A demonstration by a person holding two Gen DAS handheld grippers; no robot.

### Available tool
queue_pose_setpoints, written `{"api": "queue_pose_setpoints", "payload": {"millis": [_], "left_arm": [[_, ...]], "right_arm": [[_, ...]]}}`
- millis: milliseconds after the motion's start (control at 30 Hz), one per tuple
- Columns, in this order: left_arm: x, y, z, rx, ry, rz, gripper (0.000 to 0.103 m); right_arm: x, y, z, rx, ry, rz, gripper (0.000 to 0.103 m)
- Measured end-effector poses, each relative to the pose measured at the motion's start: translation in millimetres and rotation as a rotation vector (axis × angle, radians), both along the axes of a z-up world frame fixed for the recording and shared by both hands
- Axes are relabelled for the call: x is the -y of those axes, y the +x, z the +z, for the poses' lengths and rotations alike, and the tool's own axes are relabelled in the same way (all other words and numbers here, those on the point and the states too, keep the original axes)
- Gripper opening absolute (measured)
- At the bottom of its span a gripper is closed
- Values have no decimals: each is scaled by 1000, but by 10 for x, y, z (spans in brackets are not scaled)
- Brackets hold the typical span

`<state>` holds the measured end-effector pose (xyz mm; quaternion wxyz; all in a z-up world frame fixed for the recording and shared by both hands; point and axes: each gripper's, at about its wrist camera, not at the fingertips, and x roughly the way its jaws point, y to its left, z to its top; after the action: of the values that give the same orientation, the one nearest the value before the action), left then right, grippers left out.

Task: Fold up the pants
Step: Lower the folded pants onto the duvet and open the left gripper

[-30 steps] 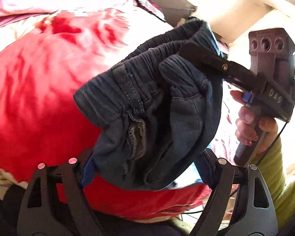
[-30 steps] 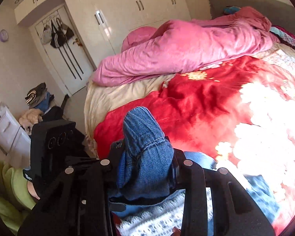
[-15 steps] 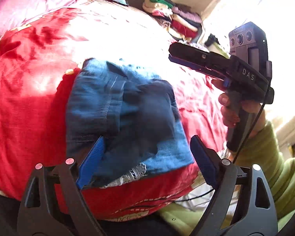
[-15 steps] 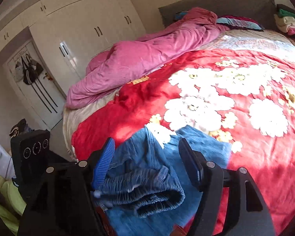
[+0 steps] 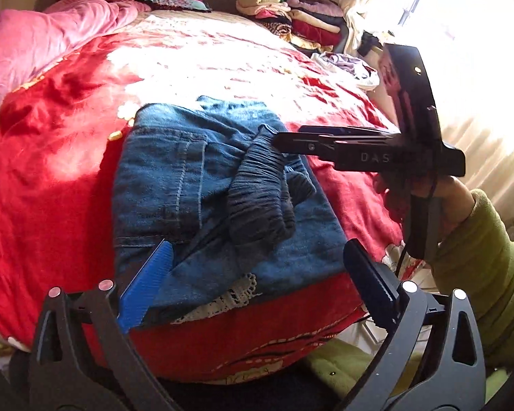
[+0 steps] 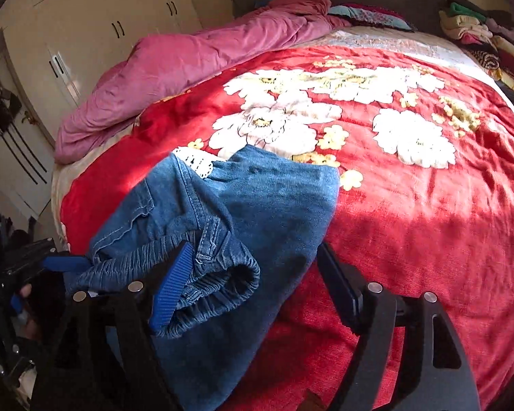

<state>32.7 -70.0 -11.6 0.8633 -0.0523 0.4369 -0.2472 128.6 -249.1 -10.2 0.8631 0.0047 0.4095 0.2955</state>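
Note:
Blue denim pants (image 5: 202, 185) lie folded in a rough block on the red flowered blanket (image 5: 51, 178), close to the bed's near edge. The gathered elastic waistband (image 5: 260, 191) is bunched on top. My left gripper (image 5: 257, 281) hovers at the near edge of the pants with its jaws opening wide and neither pad pressing the cloth. In the right wrist view my right gripper (image 6: 253, 284) is opening too. The waistband (image 6: 202, 274) drapes against its left blue pad (image 6: 171, 287), and its right finger is clear of the pants (image 6: 274, 198). The right gripper's fingertips (image 5: 284, 137) show beside the waistband.
A white lace cloth (image 5: 222, 301) peeks from under the pants. A pink duvet (image 6: 188, 61) is heaped along the far left of the bed. Stacked folded clothes (image 5: 298, 20) sit at the head, right. A green-sleeved arm (image 5: 479, 257) holds the right gripper near the curtain.
Both grippers held the pants up in the air a second ago. They have let go, the jaws have spread, and the pants have dropped onto the blanket.

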Motion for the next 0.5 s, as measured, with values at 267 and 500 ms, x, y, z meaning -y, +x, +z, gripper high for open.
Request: {"api": "queue_pose_setpoints", "payload": {"millis": [267,500], "left_arm": [[-188,-35,192,58,11,101,93],[-361,-5,279,76,42,189,93]], "right_arm": [[107,-371,362,111,56,-20,77],[224,-724,501,170,32,-14,80]]}}
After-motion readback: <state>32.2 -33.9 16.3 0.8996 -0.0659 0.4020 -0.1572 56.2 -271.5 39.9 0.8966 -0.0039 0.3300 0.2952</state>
